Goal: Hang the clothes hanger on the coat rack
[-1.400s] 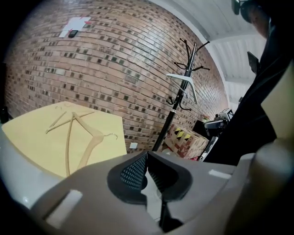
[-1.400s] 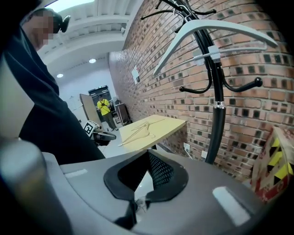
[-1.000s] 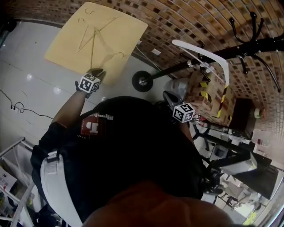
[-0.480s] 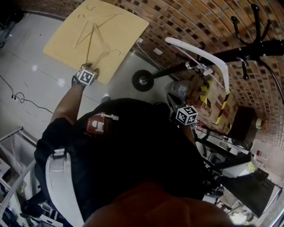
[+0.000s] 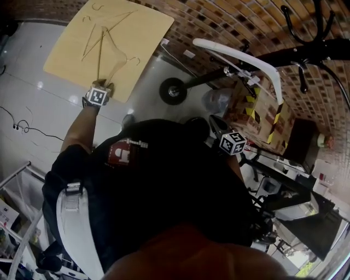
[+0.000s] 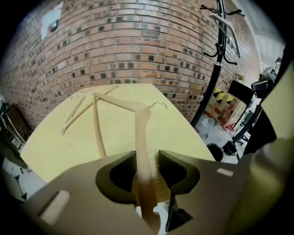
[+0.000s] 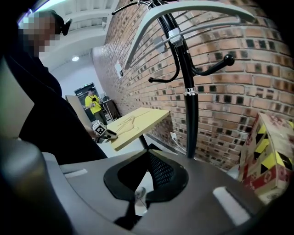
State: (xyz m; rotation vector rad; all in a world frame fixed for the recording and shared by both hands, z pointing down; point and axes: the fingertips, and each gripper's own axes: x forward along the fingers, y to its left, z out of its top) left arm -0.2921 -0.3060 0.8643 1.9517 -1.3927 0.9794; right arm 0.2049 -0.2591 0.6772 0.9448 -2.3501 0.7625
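Several wooden hangers lie on the yellow table (image 5: 147, 27). My left gripper (image 5: 106, 83) reaches over the table's near edge. In the left gripper view one arm of the nearest wooden hanger (image 6: 142, 133) runs between the jaws of the left gripper (image 6: 147, 156). The jaws are closing, with a gap still showing on the right side. Another hanger (image 6: 94, 119) lies beside it. The black coat rack (image 5: 306, 52) (image 7: 190, 110) carries a white hanger (image 5: 246, 57) (image 7: 183, 11). My right gripper (image 7: 148, 156), its marker cube (image 5: 232, 142) at my chest, is shut and empty, facing the rack.
A cardboard box with yellow-black tape (image 5: 262, 117) (image 7: 271, 151) stands against the brick wall by the rack. The rack's round base (image 5: 174, 90) sits on the floor between table and box. Cables (image 5: 22, 131) lie on the floor at left. A person in yellow (image 7: 94, 103) stands far off.
My left gripper has moved forward and down over the table's edge onto the nearest hanger's arm. The right gripper has shifted a little sideways. The white hanger stays on the rack.
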